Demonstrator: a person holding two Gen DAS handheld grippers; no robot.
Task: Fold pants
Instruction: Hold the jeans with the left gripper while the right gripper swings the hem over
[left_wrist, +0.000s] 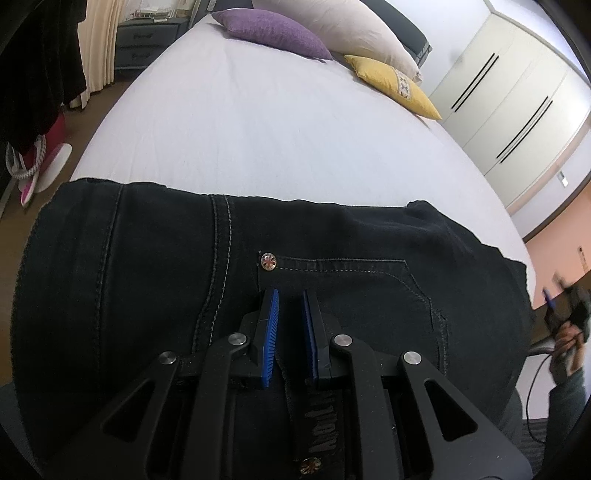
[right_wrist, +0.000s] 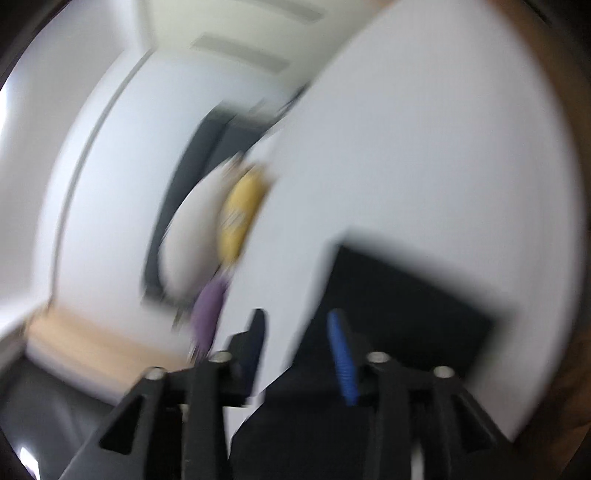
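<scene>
Black jeans (left_wrist: 332, 236) lie folded on the near part of a white bed (left_wrist: 258, 122), with a back pocket and a metal rivet (left_wrist: 268, 261) showing. My left gripper (left_wrist: 290, 295) is low over the waistband by the pocket, blue pads a narrow gap apart with a strip of the black fabric between them. The right wrist view is badly motion-blurred and tilted. My right gripper (right_wrist: 299, 321) has its fingers apart and nothing between them, beside the bed edge near the jeans (right_wrist: 406, 295).
Purple (left_wrist: 273, 31), beige (left_wrist: 343, 29) and yellow (left_wrist: 395, 83) pillows lie at the head of the bed. A white wardrobe (left_wrist: 509, 107) stands on the right. A nightstand (left_wrist: 147, 40), dark hanging clothes and pink shoes (left_wrist: 33, 166) are on the left.
</scene>
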